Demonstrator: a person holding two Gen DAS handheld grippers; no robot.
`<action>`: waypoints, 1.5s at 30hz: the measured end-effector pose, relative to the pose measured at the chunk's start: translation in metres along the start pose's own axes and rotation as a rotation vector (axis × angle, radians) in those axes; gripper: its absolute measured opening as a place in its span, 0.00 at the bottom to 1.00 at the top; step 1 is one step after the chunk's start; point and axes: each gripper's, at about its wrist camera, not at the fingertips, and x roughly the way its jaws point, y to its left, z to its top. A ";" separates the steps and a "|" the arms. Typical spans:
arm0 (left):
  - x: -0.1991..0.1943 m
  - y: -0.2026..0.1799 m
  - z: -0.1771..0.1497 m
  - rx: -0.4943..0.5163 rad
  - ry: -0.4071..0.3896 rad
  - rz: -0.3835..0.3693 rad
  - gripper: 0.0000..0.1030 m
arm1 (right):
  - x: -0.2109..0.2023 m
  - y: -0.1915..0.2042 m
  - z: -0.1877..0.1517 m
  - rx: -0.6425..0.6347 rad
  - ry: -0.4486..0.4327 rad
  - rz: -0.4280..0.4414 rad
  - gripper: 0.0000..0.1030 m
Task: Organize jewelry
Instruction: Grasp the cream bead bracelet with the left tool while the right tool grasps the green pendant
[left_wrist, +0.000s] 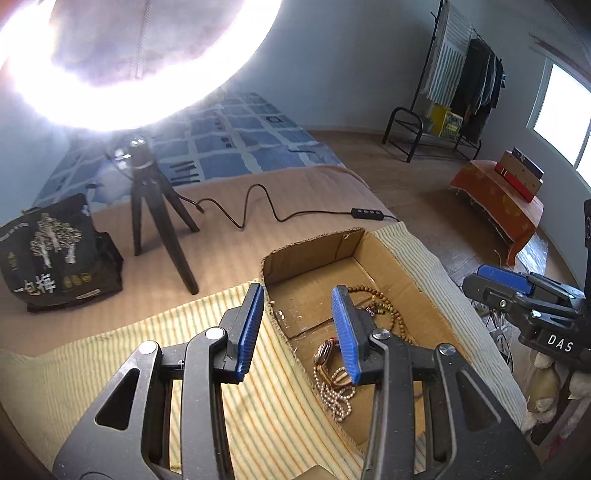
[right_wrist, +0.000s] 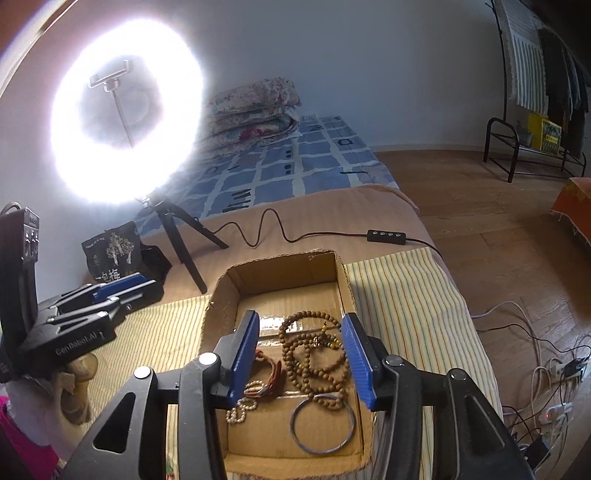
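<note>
Both grippers empty, jaws apart: left gripper (left_wrist: 299, 328), right gripper (right_wrist: 299, 354) above cardboard box (right_wrist: 221, 295). Inside box: wooden bead necklace (right_wrist: 314, 354), metal bangle (right_wrist: 323, 424), pearl strand (right_wrist: 242, 406), leather bracelet (right_wrist: 269, 373). Sorting seems nearly finished; next probably check nothing left outside.

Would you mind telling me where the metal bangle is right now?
In the right wrist view the metal bangle lies flat inside the cardboard box, at its near end, touching the wooden bead strand.
</note>
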 end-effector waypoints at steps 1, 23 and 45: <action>-0.005 0.001 -0.001 -0.003 -0.005 0.000 0.37 | -0.004 0.002 -0.001 -0.003 -0.002 -0.002 0.48; -0.122 0.055 -0.080 0.026 -0.031 0.085 0.56 | -0.053 0.081 -0.080 -0.097 -0.047 0.047 0.80; -0.051 0.122 -0.180 -0.070 0.190 0.089 0.45 | 0.032 0.158 -0.192 -0.362 0.257 0.194 0.56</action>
